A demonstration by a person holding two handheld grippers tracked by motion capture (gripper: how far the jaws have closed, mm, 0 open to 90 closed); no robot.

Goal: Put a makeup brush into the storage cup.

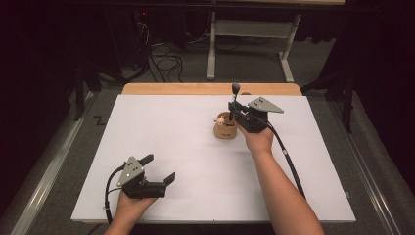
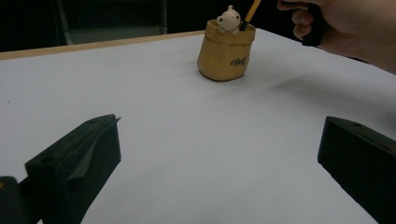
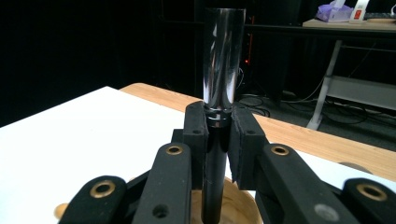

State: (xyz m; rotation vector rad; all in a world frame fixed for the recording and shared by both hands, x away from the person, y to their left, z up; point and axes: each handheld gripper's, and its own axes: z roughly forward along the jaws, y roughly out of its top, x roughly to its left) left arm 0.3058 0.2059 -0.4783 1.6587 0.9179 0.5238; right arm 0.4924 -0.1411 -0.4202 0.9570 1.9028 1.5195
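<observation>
The right tool (image 1: 236,105) pinches a dark pen with a shiny cap (image 3: 223,60) upright, its lower end just inside the tan holder (image 2: 226,53) toward the far side of the white surface (image 1: 186,161). Insertion looks nearly done; release remains. The left tool (image 1: 159,169) rests spread, empty. The holder's dark lettering is unreadable (perhaps "Bag").

This is looking like a lab or recording studio rather than a home. Black drapes (image 1: 44,73) are closing off the sides, loose cables (image 1: 164,61) are lying on the grey carpet (image 1: 254,68), a white sheet (image 1: 195,161) is covering the wooden bench (image 1: 171,88), and a metal-legged desk (image 1: 288,58) is standing behind.
</observation>
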